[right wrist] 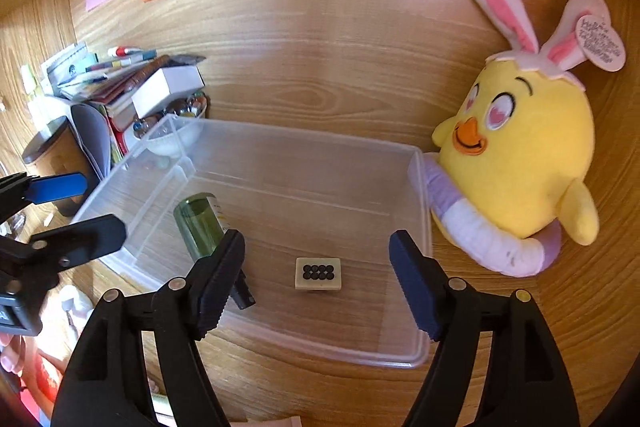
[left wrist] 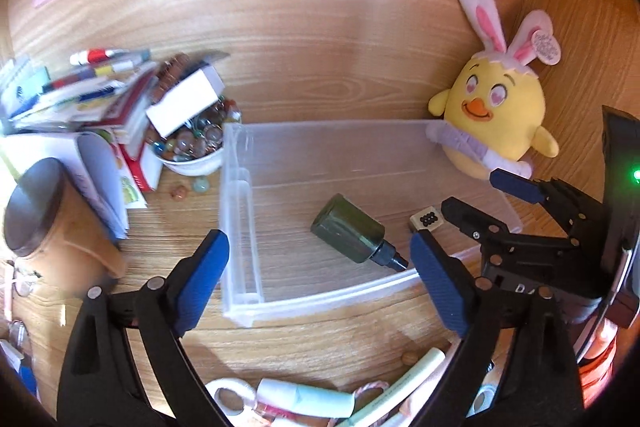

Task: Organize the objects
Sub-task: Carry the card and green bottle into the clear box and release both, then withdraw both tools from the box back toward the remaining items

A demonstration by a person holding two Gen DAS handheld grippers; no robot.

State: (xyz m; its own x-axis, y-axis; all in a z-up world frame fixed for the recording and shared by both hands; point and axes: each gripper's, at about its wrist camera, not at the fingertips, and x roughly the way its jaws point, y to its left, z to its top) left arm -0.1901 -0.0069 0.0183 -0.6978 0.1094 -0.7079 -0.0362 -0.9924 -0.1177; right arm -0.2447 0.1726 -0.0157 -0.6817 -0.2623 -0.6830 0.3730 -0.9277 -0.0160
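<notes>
Clear plastic bin (right wrist: 416, 307) holds the green bottle (right wrist: 198, 223) and the tile (right wrist: 318, 273).
Left gripper (left wrist: 320, 267) and right gripper (right wrist: 316, 279) gape, gripping nothing (bottle's neck hidden behind a finger); bin floor beyond the tile lies bare.

We see most of the floor of the clear plastic box (right wrist: 280, 163) free. Only the dark green glass bottle (right wrist: 198, 223) lies at its 9 o'clock side, and the small cream tile with black dots (right wrist: 318, 273) lies toward 6 o'clock. At 3 o'clock the yellow plush chick with rabbit ears (right wrist: 516, 155) touches the box rim. At 10 o'clock the white bowl of glass marbles (left wrist: 192, 143) and the leaning pile of books (left wrist: 100, 107) stand close.
</notes>
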